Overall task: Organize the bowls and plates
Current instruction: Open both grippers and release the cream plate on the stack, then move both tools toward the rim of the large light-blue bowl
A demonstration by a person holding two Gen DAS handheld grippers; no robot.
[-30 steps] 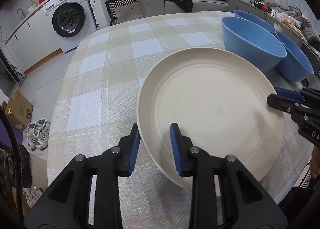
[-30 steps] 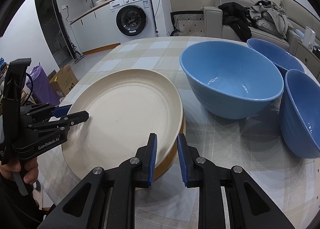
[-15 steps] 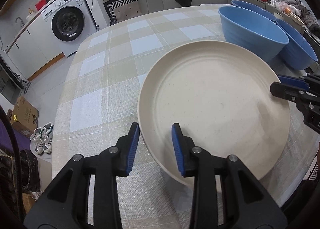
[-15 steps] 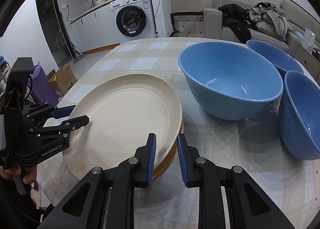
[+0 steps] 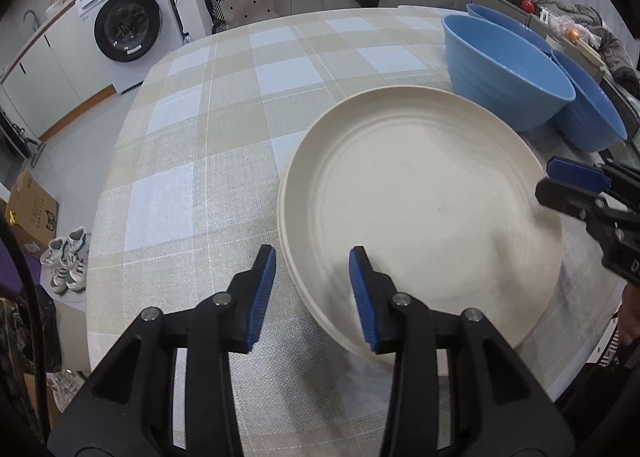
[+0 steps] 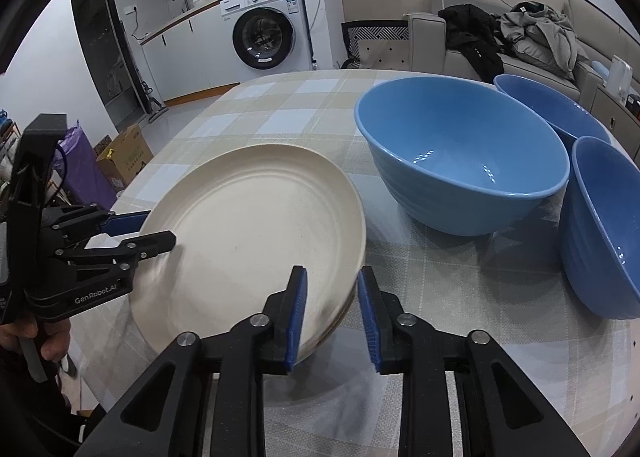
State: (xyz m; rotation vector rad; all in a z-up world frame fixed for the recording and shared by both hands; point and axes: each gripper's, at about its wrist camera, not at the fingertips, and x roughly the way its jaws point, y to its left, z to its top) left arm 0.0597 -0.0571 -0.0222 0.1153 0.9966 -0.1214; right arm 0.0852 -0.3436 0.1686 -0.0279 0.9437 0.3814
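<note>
Cream plate [image 5: 420,209] lies atop a second plate on the checked table [image 5: 192,161], just beside the nearest of three blue bowls [image 6: 460,153]. Left gripper [image 5: 312,293] and right gripper [image 6: 331,313] straddle opposite rim edges, jaws released. Step judged: plate stacked, letting go. Next: withdraw clear, then nest the bowls.
</note>
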